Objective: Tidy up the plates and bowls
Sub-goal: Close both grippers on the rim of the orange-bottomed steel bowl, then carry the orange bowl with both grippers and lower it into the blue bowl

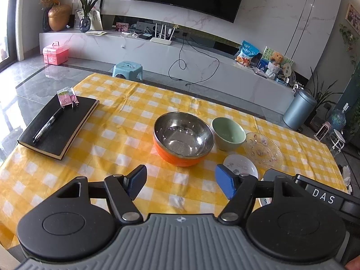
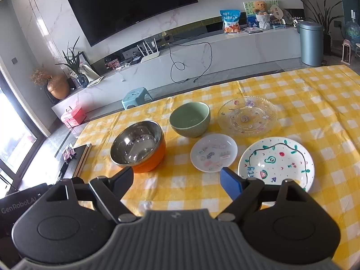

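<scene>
We hold one tool in each hand, and both point forward and down at the bench with its yellow and white check cloth.

Our left tool is up above the cloth. Its two blue pads are spread wide apart. Nothing is between them, only bare cloth. It pinches nothing.

Our right tool is also up above the cloth. Its pads are spread wide too, and it holds nothing. In the left wrist view we can see part of the right tool at the right edge, close beside the left one.

The dishes sit in front of us. The orange bowl has a shiny metal inside. It stands upright, just past the left tool. Right beside it stands the green bowl, upright and empty. The two bowls are near each other, but we cannot tell if they touch.

The clear glass plate lies flat to the right of the green bowl. The small white plate with little pictures lies flat nearer to us, between the orange bowl and the big painted plate. The big painted plate is white with a green vine line. It lies just past the right pad of the right tool.

No dish is stacked on another.

At the far left of the bench lies a black book with a pen on top.
</scene>
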Available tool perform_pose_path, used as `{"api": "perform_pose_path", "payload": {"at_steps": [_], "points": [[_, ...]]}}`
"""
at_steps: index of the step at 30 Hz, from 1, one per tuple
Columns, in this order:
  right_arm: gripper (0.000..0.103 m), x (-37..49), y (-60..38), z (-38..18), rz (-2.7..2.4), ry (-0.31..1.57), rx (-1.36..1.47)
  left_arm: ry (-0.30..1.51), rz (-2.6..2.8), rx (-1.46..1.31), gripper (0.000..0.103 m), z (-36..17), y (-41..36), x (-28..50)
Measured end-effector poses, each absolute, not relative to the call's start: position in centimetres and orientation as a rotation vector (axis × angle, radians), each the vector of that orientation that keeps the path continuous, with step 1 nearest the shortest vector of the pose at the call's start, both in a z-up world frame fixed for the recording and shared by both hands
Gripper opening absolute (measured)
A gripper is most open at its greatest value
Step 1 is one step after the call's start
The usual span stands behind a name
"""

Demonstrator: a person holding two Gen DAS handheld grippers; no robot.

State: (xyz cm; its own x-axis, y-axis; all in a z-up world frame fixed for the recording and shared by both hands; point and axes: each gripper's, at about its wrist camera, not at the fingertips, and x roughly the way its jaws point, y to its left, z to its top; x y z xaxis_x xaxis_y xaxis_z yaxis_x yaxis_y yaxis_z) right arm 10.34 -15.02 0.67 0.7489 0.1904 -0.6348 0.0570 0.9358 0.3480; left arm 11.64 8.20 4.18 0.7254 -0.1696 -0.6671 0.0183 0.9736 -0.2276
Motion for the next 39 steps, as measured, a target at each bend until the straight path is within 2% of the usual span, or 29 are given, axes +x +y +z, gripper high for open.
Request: {"api": "perform_pose_path", "payload": {"at_steps": [11,13,17,19,24,26,30,32,36,38,39], "points": [[0.081,18.9,-14.0,-1.3,0.059,0.884,0.395,0.835,-0.094,-0.222,0.082,2.8,9.2,19.3],[0.078,20.2,-13.5,-1.7,0.065,0.903,0.391,0.866,-0.089,-0.226,0.082,1.8,9.3,20.7],[0.074,22.9,-11.9,-2.9,0.074,0.944,0.38,0.911,-0.052,-0.231,0.074,-0.3,9.7,23.0],[0.067,23.9,-11.2,-3.6,0.076,0.964,0.374,0.936,-0.024,-0.247,0.073,-1.4,10.3,24.0],[0.059,25.8,-10.0,-5.3,0.065,0.993,0.374,0.965,-0.04,-0.294,0.067,-2.8,10.9,25.6],[0.057,26.4,-9.7,-5.9,0.054,1.001,0.373,0.973,-0.044,-0.298,0.061,-3.3,10.7,26.2],[0.045,27.3,-9.4,-7.0,0.042,1.02,0.391,0.989,-0.044,-0.335,0.049,-4.5,10.6,27.4],[0.042,27.6,-9.2,-7.3,0.04,1.021,0.394,0.997,-0.049,-0.355,0.037,-4.9,10.6,27.8],[0.028,27.9,-9.0,-7.6,0.05,1.018,0.394,0.989,-0.055,-0.35,0.025,-5.1,10.3,28.0],[0.022,28.0,-8.8,-7.6,0.062,1.015,0.396,0.991,-0.041,-0.331,0.012,-5.1,10.1,28.0],[0.017,27.9,-8.8,-7.5,0.068,1.013,0.395,0.993,-0.034,-0.32,0.01,-5.1,10.1,28.0]]}}
